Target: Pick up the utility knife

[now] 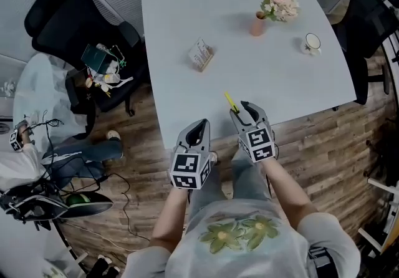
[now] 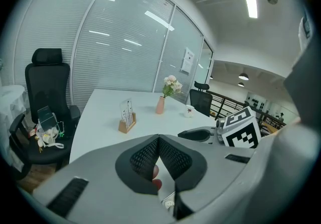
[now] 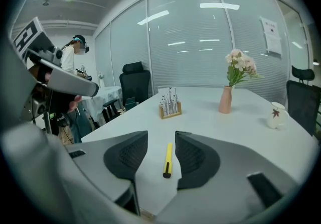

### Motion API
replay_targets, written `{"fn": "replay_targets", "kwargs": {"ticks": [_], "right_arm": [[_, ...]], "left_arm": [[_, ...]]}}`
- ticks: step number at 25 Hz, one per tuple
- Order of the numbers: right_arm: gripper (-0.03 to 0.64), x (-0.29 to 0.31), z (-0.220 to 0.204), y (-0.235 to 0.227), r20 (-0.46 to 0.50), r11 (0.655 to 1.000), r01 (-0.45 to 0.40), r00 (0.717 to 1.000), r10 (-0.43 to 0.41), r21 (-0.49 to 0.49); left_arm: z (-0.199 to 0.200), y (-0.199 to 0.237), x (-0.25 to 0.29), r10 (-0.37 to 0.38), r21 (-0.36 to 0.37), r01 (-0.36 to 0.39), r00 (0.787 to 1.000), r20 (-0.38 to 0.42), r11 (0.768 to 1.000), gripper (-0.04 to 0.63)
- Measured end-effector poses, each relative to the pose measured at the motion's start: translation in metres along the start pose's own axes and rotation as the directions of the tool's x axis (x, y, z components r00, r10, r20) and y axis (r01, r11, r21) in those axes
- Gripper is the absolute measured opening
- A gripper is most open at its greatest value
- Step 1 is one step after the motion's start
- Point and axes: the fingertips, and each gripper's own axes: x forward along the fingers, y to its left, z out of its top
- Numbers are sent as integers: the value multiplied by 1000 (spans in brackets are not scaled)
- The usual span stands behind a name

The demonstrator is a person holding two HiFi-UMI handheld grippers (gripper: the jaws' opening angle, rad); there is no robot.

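1. Nearest the person, the left claw point(image 1: 201, 124) hangs just off the bench point(image 1: 187, 21) edge. Its own view shows its jaws pressed together at the tips with nothing between them.
2. The right claw point(image 3: 161, 140) is spread wide. The yellow utility knife point(image 3: 168, 160) lies flat on the bench near the front edge, lined up in the gap between the two jaws and not gripped.
3. Likely risk: the knife is thin and lies flat, so jaws closing too high would miss it. A jaw coming down on it could skid it toward the near edge and onto the floor.
4. The right gripper view shows the knife centred between the jaws. The head view shows only a short yellow strip point(image 1: 231, 101) beside the claw's tip point(image 1: 244, 107).
5. Further back stand a card holder point(image 1: 201, 55), a vase point(image 1: 258, 23) of flowers and a cup point(image 1: 312, 42), all well apart from the knife.
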Motion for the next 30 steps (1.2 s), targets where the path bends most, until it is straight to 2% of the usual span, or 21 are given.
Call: {"fn": "replay_targets", "kwargs": {"ticks": [15,23,30], "right_arm": [[176,45,-65,-10,-159,1000,11,987,-8,17],[175,58,-83,-13,-211,999,25,977,-17,36],[122,58,-89,-16,-224,998,55,973,-55,-7]], "left_arm": [[-20,2,16,1,-18,-1,999,-44,1000,2],[-25,0,18,6,-25,-7,998,-58,1000,2],[-33,0,18,8,-30,-10,997,-72,1000,2]]}}
